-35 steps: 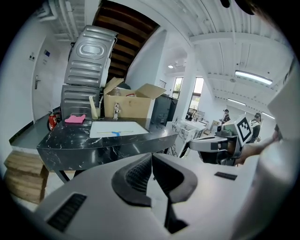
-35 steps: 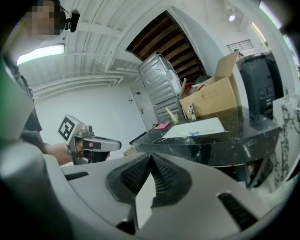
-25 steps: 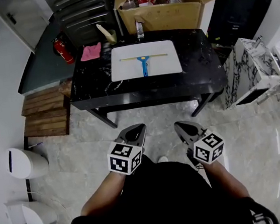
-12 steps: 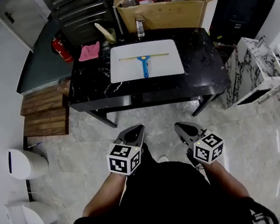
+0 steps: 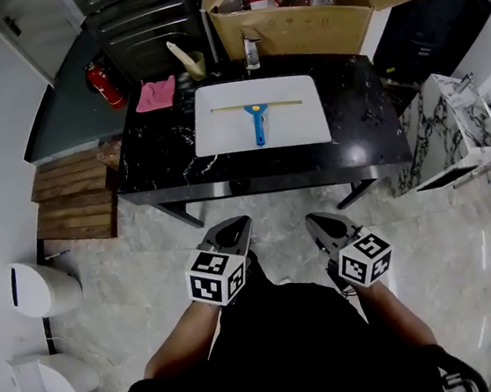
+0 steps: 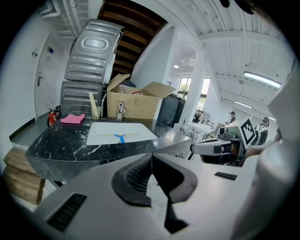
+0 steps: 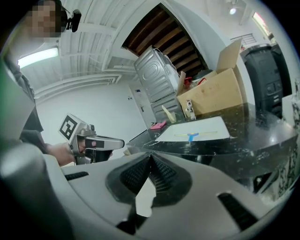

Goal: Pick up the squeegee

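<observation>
My left gripper (image 5: 235, 229) and right gripper (image 5: 319, 222) side by side, both jaws closed and empty, blue-handled squeegee (image 5: 256, 119) lying flat in the white sink (image 5: 215, 141) of the black marble desk (image 5: 156, 157), well apart from me

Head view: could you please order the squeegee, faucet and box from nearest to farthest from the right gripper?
1. The squeegee, in the white sink, nearest the right gripper.
2. The faucet, at the sink's far edge.
3. The box, behind the counter.
</observation>
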Available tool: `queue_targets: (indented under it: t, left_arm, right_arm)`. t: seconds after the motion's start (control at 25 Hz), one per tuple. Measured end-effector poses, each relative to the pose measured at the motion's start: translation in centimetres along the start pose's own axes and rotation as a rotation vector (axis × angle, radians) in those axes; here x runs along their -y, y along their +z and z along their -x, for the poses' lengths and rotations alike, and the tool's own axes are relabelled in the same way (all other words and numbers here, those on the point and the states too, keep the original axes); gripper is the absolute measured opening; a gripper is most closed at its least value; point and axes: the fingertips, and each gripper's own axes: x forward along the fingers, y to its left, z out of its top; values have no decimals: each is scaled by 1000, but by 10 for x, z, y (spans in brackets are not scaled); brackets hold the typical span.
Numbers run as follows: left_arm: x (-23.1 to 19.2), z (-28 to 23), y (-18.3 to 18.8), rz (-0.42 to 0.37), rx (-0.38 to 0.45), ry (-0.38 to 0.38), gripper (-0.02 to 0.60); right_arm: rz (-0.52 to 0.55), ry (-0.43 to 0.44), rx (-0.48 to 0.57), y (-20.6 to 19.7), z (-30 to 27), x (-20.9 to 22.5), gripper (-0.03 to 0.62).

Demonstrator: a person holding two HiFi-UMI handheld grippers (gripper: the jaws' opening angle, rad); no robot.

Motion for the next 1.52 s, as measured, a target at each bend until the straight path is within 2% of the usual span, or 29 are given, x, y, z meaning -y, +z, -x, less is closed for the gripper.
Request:
queue_targets:
  t: [0.4,0.6,1.0,1.28,1.52]
  left_arm:
    - [-58,-53,46,2,-15,-24,17]
    - [-85,-78,68,-8,-42,-65,17]
    - [-144,-127,108,-78,-74,-153,17]
    - [-178,-146,122,-145,-93,-214,17]
    - [-192,-156,124,-151,-110,-238,17]
  right_arm:
    - [-10,-32,-27,46,-59,40,9]
    - [-17,-56,-31,74,-92,54,9]
    - [-83,-186,-58,104,-161,92,9]
    - [-94,-273,-38,125,-198,109,9]
    - [-80,-289,-41,137,-215,110,9]
